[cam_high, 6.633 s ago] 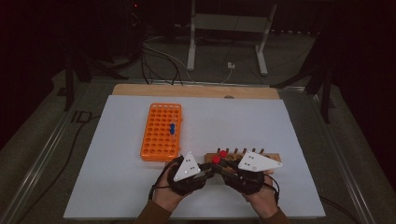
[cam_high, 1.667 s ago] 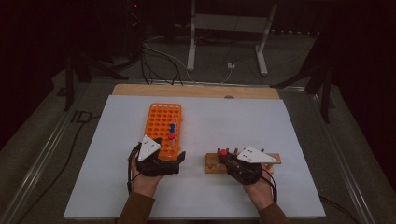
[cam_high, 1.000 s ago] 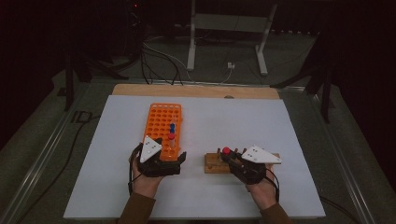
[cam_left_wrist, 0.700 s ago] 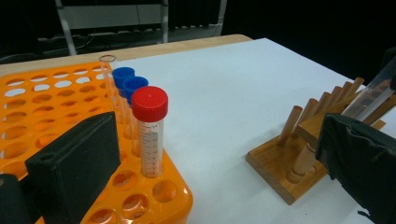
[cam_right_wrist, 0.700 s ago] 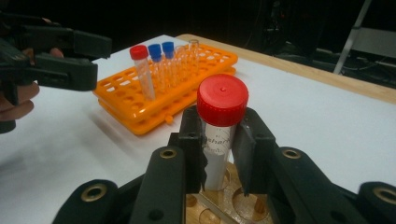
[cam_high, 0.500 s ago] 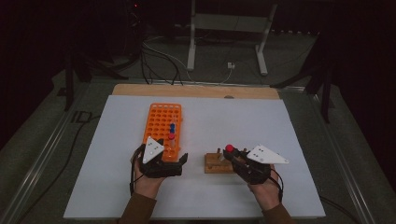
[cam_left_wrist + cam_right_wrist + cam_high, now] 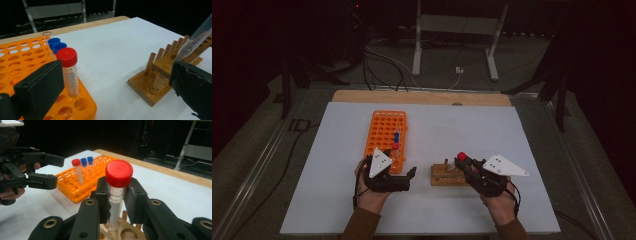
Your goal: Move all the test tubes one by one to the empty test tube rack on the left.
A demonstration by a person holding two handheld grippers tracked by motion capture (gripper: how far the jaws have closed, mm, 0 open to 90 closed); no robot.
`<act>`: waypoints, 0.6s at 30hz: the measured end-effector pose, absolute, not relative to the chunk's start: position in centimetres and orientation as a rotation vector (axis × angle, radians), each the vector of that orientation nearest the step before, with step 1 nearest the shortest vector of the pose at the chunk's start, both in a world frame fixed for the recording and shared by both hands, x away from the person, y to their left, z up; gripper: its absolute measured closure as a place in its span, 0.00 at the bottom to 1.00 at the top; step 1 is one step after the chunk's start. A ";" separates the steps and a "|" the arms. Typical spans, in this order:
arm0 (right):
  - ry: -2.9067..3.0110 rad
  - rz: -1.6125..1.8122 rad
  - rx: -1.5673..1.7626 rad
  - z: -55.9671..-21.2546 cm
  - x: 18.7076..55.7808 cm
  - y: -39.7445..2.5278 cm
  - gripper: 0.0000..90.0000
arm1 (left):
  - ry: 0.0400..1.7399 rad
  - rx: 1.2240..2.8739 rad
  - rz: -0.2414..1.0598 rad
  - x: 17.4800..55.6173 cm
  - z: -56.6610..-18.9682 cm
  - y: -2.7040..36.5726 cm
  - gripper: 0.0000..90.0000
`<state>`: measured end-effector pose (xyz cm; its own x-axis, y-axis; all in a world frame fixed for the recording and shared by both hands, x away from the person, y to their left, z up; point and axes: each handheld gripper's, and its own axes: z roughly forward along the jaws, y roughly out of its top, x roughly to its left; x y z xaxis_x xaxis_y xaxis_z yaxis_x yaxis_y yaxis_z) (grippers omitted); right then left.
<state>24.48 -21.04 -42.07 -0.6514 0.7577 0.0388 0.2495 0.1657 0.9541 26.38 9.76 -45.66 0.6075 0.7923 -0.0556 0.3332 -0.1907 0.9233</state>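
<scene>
- Orange tube rack (image 7: 386, 137) sits on the white table (image 7: 532, 150), well left of the wooden peg rack (image 7: 447, 175).
- Right gripper (image 7: 117, 195) has its jaws closed on the red-capped tube (image 7: 117, 192), upright, its bottom just at a hole in the wooden rack.
- Left gripper (image 7: 404, 175) is nearer the orange rack, jaws apart and holding nothing; the tube's move there runs leftward.

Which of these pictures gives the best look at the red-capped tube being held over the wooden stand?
The right gripper view: the held tube stands large between the right gripper jaws, cap and label showing, its foot at the wooden stand. The high view gives a small red cap. The left gripper view catches its clear lower body.
</scene>
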 end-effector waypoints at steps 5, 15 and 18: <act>1.994 1.507 0.939 -41.8 24.2 -20.9 0.83 | 0.904 1.778 0.538 26.2 -45.5 9.5 0.01; 2.005 1.524 0.896 -41.1 23.7 -20.6 0.83 | 0.850 1.793 0.514 25.8 -45.1 8.7 0.02; 2.018 1.528 0.882 -41.1 23.5 -20.3 0.83 | 0.831 1.803 0.498 25.7 -45.1 8.4 0.03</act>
<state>23.54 -20.30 -41.06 -0.6901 0.7234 0.0203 0.2158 0.1790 0.9599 25.70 8.39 -45.07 0.6733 0.7378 -0.0485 0.3056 -0.2180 0.9268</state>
